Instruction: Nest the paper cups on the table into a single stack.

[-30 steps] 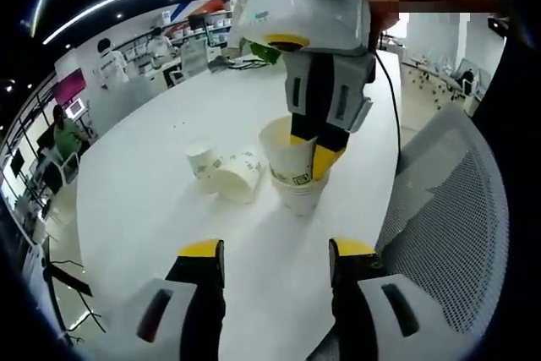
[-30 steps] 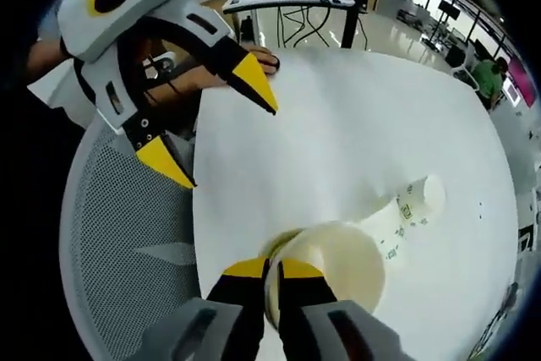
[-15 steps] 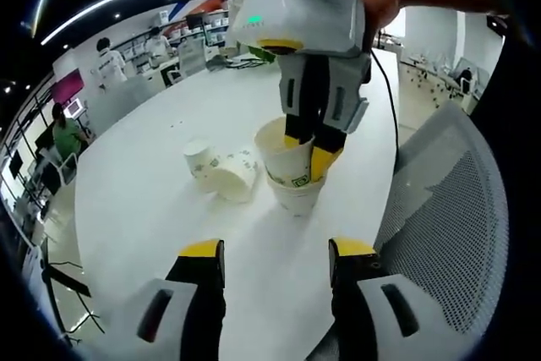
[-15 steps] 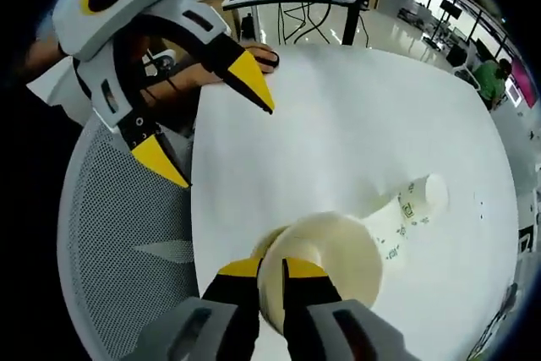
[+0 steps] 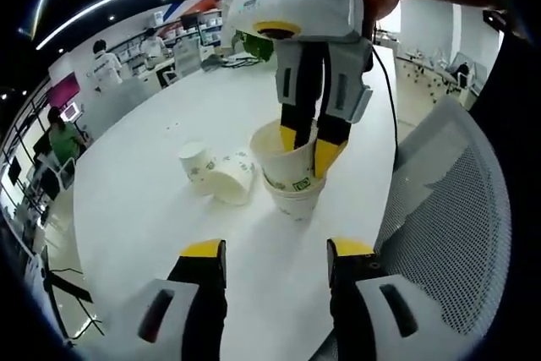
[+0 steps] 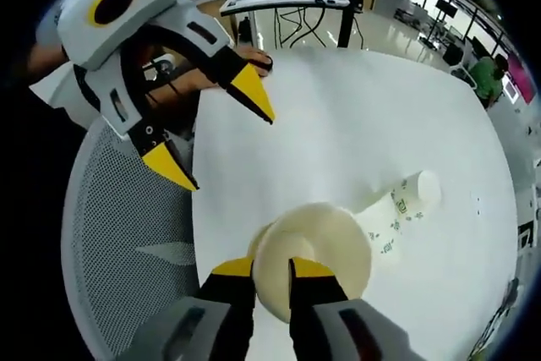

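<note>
Nearest in the left gripper view, the left gripper (image 5: 275, 251) hangs over the white table (image 5: 152, 183) with its jaws spread apart and nothing between them, probably held back so it stays out of the way until a cup needs fetching. Just beyond it, the right gripper (image 5: 307, 143) comes down from above and pinches the rim of the top cup (image 5: 275, 151), one jaw inside and one outside the wall; that grip on the rim lets the cup be pushed straight down into the upright cup below it (image 5: 294, 198), where it sits partly nested. In the right gripper view the same clamped hold on the cup's rim (image 6: 311, 251) shows from above. Just beside the stack, two more cups (image 5: 215, 175) lie on their sides, one tucked into the other, not yet added. A mesh chair (image 5: 448, 217) stands at the table's edge.
</note>
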Action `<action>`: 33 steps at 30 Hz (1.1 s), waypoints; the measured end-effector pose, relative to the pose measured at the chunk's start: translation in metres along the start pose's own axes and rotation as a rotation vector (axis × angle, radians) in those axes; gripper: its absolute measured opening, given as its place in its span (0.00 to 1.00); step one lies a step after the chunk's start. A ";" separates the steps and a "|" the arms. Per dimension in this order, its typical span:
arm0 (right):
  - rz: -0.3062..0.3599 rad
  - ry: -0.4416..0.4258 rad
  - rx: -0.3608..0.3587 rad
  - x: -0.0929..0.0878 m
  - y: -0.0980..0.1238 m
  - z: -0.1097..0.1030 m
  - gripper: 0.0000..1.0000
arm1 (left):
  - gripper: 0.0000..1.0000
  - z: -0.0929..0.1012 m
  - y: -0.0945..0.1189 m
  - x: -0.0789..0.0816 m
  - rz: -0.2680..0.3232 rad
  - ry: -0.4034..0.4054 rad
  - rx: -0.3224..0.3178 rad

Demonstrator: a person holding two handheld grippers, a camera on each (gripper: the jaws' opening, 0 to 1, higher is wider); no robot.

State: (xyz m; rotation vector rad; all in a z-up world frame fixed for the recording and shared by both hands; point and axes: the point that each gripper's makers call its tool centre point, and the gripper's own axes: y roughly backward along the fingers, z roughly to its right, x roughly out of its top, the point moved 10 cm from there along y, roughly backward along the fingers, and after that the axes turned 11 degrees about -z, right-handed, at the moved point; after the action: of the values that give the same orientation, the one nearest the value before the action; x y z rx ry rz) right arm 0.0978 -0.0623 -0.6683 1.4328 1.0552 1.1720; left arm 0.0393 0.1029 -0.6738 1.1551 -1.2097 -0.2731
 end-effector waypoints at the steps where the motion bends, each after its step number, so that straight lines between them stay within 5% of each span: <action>1: 0.000 0.001 -0.002 0.000 0.001 0.000 0.12 | 0.46 0.000 0.000 0.000 0.000 -0.001 -0.001; 17: 0.019 0.022 -0.035 -0.006 0.020 -0.005 0.16 | 0.45 0.004 -0.003 0.004 0.002 0.001 -0.012; 33: 0.229 -0.167 -0.067 -0.028 0.041 -0.001 0.28 | 0.43 -0.003 -0.009 0.001 0.002 0.033 -0.020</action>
State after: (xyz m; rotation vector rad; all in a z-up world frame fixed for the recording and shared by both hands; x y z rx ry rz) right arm 0.0943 -0.0955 -0.6316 1.5990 0.7452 1.2124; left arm 0.0458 0.0998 -0.6803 1.1371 -1.1768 -0.2625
